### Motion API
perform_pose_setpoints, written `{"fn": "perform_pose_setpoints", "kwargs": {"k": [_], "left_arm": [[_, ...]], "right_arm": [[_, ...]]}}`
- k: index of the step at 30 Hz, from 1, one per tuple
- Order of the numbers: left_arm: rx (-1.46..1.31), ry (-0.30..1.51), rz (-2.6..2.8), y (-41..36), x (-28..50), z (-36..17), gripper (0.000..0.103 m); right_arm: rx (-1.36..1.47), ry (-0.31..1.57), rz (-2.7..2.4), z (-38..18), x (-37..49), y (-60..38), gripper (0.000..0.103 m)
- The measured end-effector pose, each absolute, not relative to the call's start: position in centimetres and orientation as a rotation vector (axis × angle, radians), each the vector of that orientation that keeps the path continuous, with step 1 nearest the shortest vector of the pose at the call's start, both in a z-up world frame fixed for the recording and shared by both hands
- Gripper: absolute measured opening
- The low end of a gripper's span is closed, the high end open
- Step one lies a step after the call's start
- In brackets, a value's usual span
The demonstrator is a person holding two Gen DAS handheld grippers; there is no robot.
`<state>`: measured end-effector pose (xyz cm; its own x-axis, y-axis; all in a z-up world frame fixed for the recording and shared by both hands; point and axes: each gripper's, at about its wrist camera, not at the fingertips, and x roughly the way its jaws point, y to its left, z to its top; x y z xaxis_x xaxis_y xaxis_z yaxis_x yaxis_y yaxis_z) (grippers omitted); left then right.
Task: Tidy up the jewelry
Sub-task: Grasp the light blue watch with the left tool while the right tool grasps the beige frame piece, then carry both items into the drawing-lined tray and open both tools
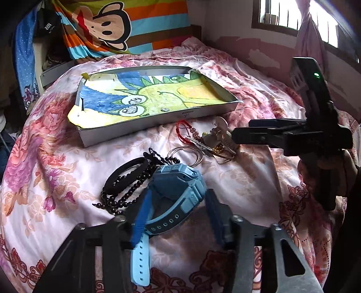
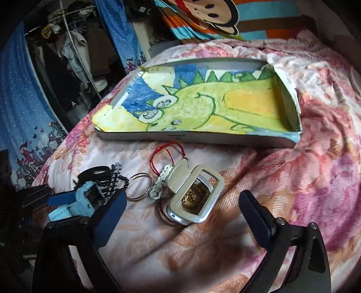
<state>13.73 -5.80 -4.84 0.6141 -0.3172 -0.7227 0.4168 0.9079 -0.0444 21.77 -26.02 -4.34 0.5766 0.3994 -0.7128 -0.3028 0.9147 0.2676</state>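
A light blue watch (image 1: 178,180) lies on the flowered bedspread, and my left gripper (image 1: 178,198) is shut on it, its blue pads against the case on both sides. Beside the watch lie a black bead string (image 1: 126,193), a black hair band (image 1: 124,173) and thin wire rings (image 1: 187,155). My right gripper (image 2: 182,198) stands open, its fingers on either side of a silver clip (image 2: 198,180) that lies over a gold chain (image 2: 191,198). A red cord (image 2: 162,155) trails off behind the clip. The shallow grey box (image 2: 180,136) lined with a dinosaur drawing sits just beyond.
The bedspread (image 1: 56,157) rises in soft folds around the jewelry. A striped monkey pillow (image 1: 117,24) leans at the head of the bed. A blue curtain (image 2: 20,108) and hanging clothes (image 2: 74,56) are at the left, and a window (image 1: 293,15) at the right.
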Motion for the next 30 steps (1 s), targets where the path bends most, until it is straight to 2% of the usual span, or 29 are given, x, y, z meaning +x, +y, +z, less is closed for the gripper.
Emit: {"fn": "perform_pose_setpoints", "kwargs": {"k": [3,5,6,10,16,30], "left_arm": [[0.143,0.794,-0.424,-5.9,13.6,-4.8,0.037],[0.146,0.785,-0.426,-6.0,13.4,-4.7,0.027],[0.145,0.781,-0.427,-6.0,13.4,-4.6,0.021],[0.130,0.772,-0.429,-5.9,13.3,-4.5,0.014],[0.091,0.759,-0.449,-5.5,13.1,-4.2,0.006],[-0.044,0.683,-0.557,-4.6,12.4,-2.6,0.005]], "right_arm": [[0.149,0.891,0.412,-5.2,22.6,-26.0,0.080],[0.164,0.915,0.409,-5.8,22.9,-26.0,0.066],[0.163,0.918,0.404,-6.0,22.8,-26.0,0.064],[0.189,0.906,0.400,-5.8,22.6,-26.4,0.050],[0.225,0.891,0.403,-5.8,22.3,-26.9,0.048],[0.316,0.753,0.450,-1.8,20.2,-29.0,0.048]]}}
